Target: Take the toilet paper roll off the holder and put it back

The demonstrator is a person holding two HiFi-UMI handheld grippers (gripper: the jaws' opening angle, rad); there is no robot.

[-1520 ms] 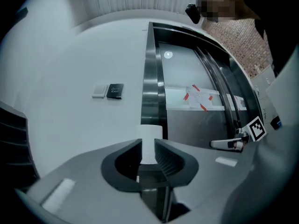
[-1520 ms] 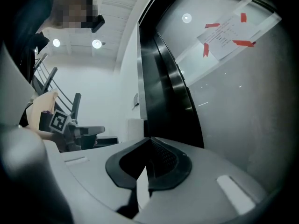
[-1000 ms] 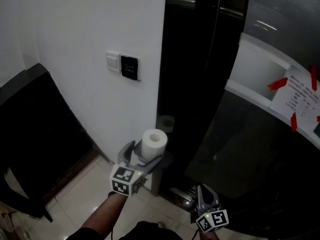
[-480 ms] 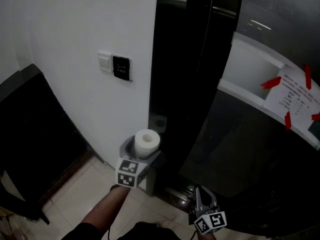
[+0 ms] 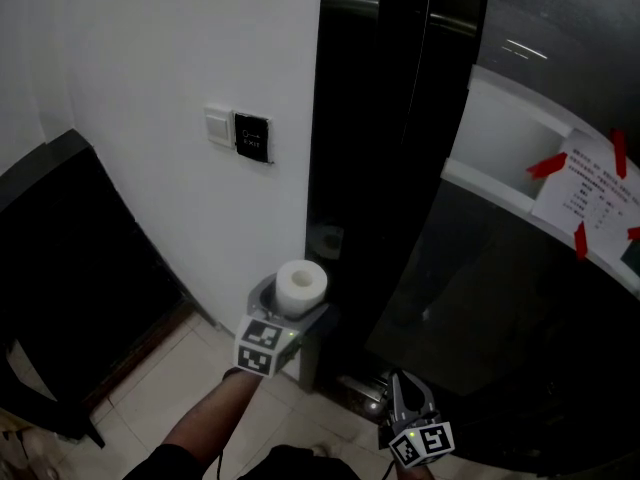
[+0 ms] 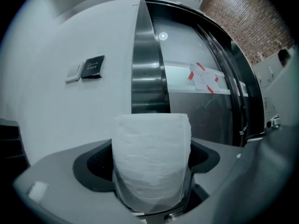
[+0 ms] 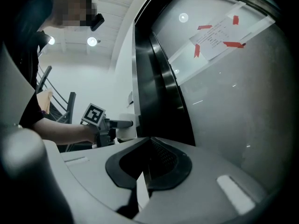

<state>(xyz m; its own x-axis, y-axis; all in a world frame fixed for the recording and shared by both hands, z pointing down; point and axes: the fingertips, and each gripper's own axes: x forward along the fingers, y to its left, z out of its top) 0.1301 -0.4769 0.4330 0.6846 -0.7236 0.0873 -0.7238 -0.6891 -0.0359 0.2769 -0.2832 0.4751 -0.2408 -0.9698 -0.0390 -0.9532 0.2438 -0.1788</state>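
A white toilet paper roll stands upright between the jaws of my left gripper, held up in front of the corner where the white wall meets the black column. In the left gripper view the roll fills the gap and the jaws are closing on its lower part. My right gripper hangs low at the bottom right, shut with nothing in it, its pads meeting. From there I see the left gripper and the roll out to the left. A faint pale shape shows on the column; I cannot tell what it is.
A white switch plate and a black card reader sit on the wall. A dark glass panel carries a paper notice fixed with red tape. Dark furniture stands at the left on the tiled floor.
The roll sits a little lower between the left jaws than a second ago, and the left gripper has tilted slightly. The right gripper has stayed where it was.
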